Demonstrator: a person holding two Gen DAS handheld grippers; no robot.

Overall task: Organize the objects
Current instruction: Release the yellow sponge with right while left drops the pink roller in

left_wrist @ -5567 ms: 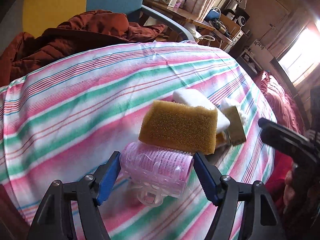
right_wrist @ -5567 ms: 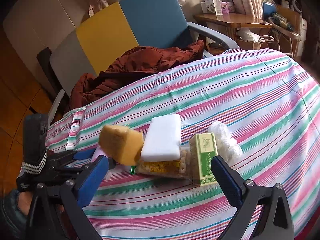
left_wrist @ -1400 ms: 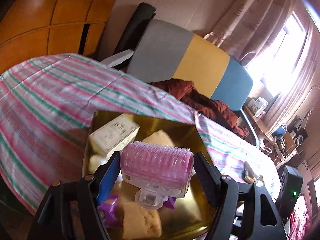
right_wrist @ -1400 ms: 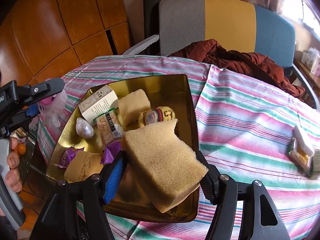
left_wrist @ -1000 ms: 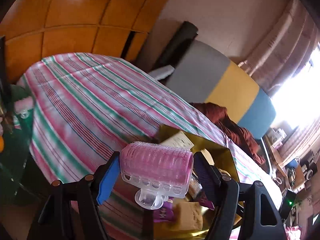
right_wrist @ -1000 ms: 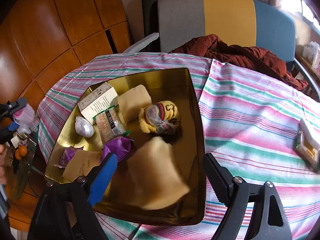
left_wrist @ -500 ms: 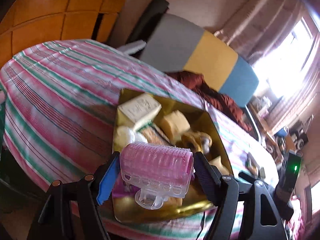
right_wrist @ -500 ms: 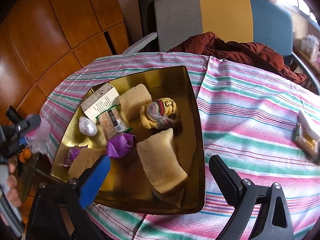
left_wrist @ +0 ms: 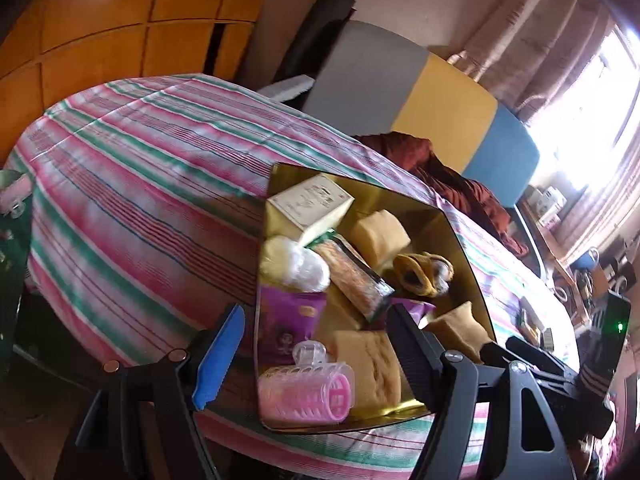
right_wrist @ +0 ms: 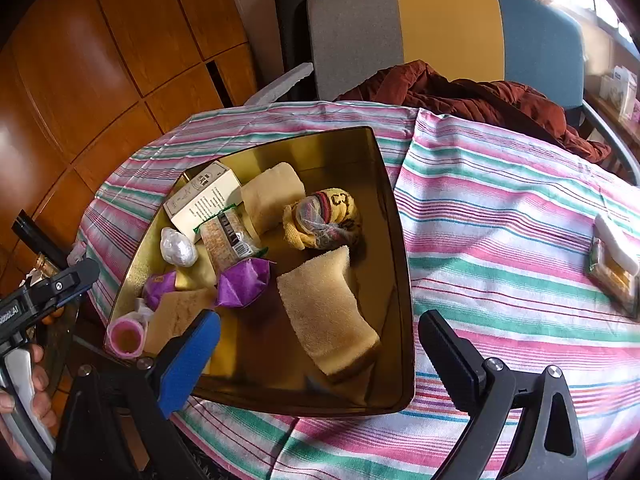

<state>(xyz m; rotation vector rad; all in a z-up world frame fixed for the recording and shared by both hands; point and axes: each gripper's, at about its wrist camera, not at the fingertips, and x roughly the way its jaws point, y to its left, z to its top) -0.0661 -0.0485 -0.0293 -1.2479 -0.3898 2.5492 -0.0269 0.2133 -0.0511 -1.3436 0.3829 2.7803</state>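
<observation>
1. Hovering over gold tray (right_wrist: 394, 216) on striped worktop (right_wrist: 500, 240): left claw (left_wrist: 312, 348) spread, pinching nothing; right claw (right_wrist: 320, 356) spread too, empty.
2. Lying in tray: pink hair roller (left_wrist: 306, 394) at near corner, tan sponge (right_wrist: 326, 312) (on its side) toward right wall.
3. Remaining outside: small packets (right_wrist: 614, 264) far right on worktop, well apart from tray.
4. Next step, by judgement: lift clear without snagging rim, approach packets from above, close squarely on one item only.

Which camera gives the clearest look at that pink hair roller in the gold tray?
The left wrist view: the pink hair roller lies close, side-on. The right wrist view shows only its round end, small, in the gold tray's corner.
</observation>
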